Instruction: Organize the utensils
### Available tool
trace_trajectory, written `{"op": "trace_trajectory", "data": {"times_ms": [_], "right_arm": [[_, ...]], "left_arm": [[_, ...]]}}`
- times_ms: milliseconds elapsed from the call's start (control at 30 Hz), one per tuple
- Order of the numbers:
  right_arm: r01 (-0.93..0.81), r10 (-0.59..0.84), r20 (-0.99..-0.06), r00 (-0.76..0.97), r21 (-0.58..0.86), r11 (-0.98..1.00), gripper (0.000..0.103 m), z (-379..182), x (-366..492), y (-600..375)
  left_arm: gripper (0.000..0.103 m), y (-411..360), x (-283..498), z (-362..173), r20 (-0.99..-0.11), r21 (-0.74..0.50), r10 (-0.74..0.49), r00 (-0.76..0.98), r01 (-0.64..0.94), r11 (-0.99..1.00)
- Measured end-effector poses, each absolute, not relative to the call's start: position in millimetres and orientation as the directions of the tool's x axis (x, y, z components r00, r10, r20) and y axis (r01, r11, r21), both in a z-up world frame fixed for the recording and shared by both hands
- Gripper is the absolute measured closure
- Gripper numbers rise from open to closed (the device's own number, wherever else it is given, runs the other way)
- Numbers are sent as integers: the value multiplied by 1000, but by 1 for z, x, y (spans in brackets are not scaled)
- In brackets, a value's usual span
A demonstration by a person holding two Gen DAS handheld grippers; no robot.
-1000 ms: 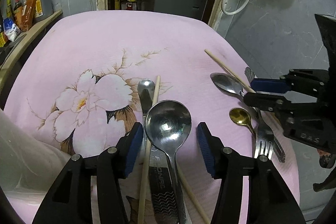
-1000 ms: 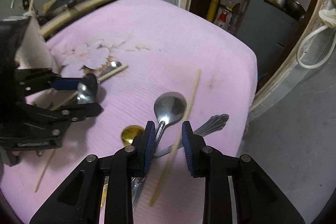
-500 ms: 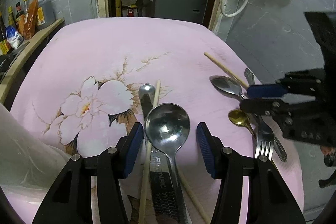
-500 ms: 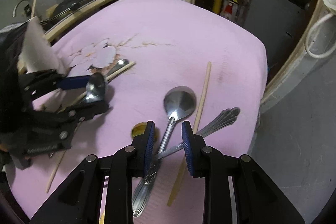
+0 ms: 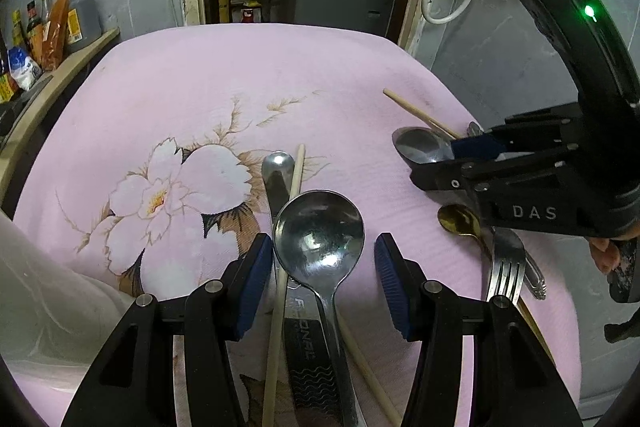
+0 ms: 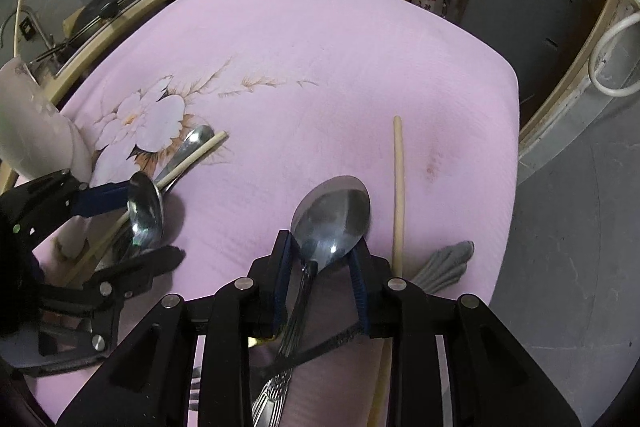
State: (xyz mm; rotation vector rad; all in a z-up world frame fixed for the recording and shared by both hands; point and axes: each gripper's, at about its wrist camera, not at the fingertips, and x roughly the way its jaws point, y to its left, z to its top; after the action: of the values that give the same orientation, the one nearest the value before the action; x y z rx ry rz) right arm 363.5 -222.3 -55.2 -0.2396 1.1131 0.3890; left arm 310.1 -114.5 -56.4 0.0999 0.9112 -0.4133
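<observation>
Though partly hidden, shiny steel spoon (image 6: 334, 217) seems oval-bowled.

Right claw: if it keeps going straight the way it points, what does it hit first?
Likely the oval steel spoon: the right claw straddles its neck, its bowl just ahead. Beyond lies only the pink cloth. Whether the pads already touch the spoon is unclear.

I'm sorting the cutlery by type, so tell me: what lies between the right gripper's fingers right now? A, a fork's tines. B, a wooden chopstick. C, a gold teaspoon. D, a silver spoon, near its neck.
D: in the right wrist view the right gripper straddles the neck of the silver spoon, while the wooden chopstick lies outside its fingers on the pink cloth.
</observation>
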Motion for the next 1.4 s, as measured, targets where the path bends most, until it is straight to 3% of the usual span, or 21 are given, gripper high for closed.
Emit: {"op": "trace_trajectory", "data": {"times_ms": [267, 367, 467, 533, 700, 900, 1400], "right_arm": [[-414, 210, -895, 392, 32, 910, 75, -57, 367, -226], [-413, 203, -886, 416, 15, 911, 75, -58, 364, -224], [-413, 191, -870, 454, -16, 910, 82, -58, 358, -223], [-417, 205, -855, 477, -15, 909, 92, -57, 353, -222], [-426, 222, -812, 539, -36, 904, 95, -58, 343, -223], [-431, 275, -769, 578, -2, 902, 99, -56, 332, -230], [-446, 304, -831, 466, 75, 892, 98, -60, 349, -227]], "left_arm": [[56, -131, 310, -62, -784, 13, -234, 575, 392, 920], [65, -128, 311, -63, -780, 5, -238, 579, 385, 923], [66, -121, 312, -62, -775, -30, -260, 576, 378, 925], [66, -114, 311, -59, -761, -60, -280, 585, 366, 929], [66, -100, 305, -48, -708, -124, -332, 623, 354, 927], [66, -104, 291, -35, -656, -110, -345, 671, 367, 924], [66, -96, 285, -27, -606, -151, -389, 693, 380, 913]]}}
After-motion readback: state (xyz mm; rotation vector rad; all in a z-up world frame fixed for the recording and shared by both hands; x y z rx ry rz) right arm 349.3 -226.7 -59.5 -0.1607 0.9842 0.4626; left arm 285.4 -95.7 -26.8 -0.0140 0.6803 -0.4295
